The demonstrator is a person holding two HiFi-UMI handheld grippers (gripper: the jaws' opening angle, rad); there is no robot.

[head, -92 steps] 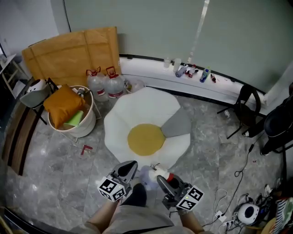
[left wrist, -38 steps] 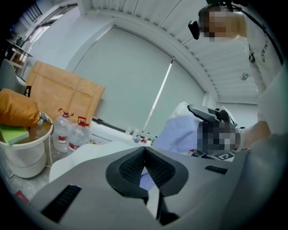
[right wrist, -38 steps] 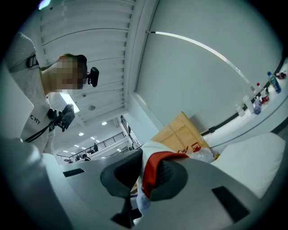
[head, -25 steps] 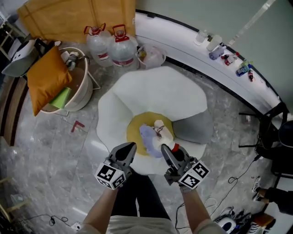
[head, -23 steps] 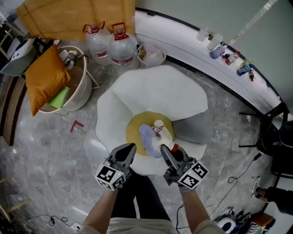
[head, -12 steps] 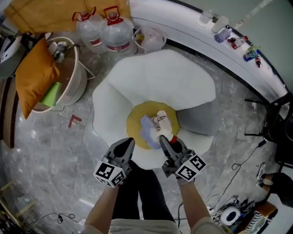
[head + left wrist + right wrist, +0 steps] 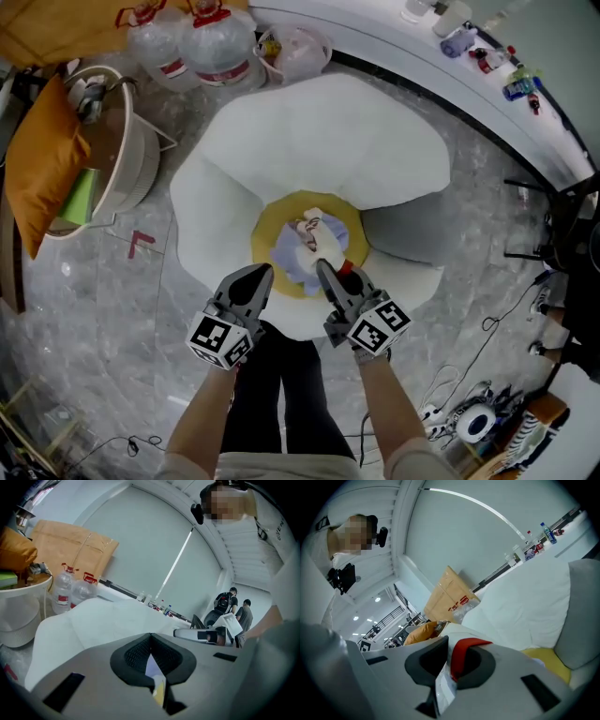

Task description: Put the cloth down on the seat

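The seat (image 7: 309, 141) is a big white egg-shaped cushion with a yellow centre (image 7: 265, 248) and a grey patch (image 7: 408, 234). A lavender and white cloth (image 7: 305, 242) with a red part rests bunched on the yellow centre. My right gripper (image 7: 325, 270) is shut on the near end of it. In the right gripper view the red and white cloth (image 7: 464, 651) is pinched between the right gripper (image 7: 447, 663) pads. My left gripper (image 7: 255, 277) hovers beside it at the seat's front edge, shut and holding nothing. In the left gripper view, lavender and yellow show through the slit of the left gripper (image 7: 152, 665).
Two water bottles (image 7: 192, 47) and a plastic bag (image 7: 295, 47) stand behind the seat. At the left, a white basket (image 7: 131, 159) holds an orange cushion (image 7: 42, 159). A ledge with small bottles (image 7: 487, 47) runs along the back right. A black chair (image 7: 572, 225) and cables (image 7: 469, 412) are at the right.
Both grippers have moved forward over the seat, and the cloth in the right gripper now sits further in on the yellow centre. The left gripper stays shut and empty.
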